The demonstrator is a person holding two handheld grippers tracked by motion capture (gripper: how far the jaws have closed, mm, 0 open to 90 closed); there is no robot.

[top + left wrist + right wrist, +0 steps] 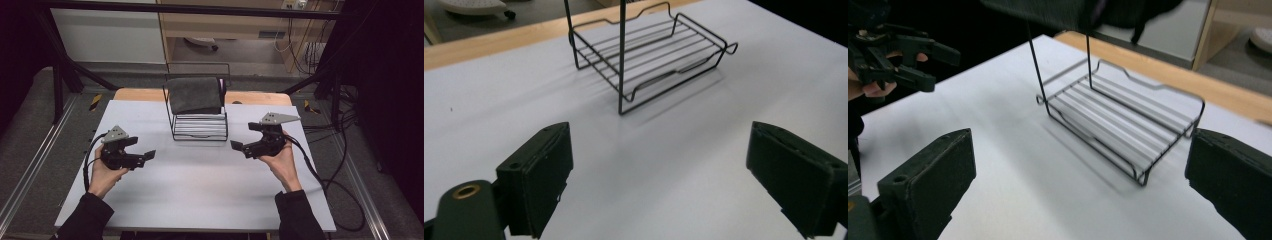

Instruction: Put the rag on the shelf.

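Observation:
A black two-tier wire rack [199, 129] stands at the back middle of the white table [200, 190]. On its top tier lies a folded dark grey cloth [194, 94]; the lower shelf [649, 55] is bare. My left gripper [142, 148] hovers front-left of the rack, open, with nothing between its jaws [663, 132]. My right gripper [244, 136] is front-right of the rack, also open and empty [1082, 140]. In the right gripper view the rack's lower shelf [1120, 120] sits straight ahead, the cloth's underside [1048, 10] is at the top edge, and the left gripper [898, 55] is far left.
A wooden board [260, 97] juts out behind the white table. Black frame struts [60, 75] rise at both back corners. Cables [325, 175] trail off the right edge to the floor. A small purple item [221, 87] peeks out behind the cloth.

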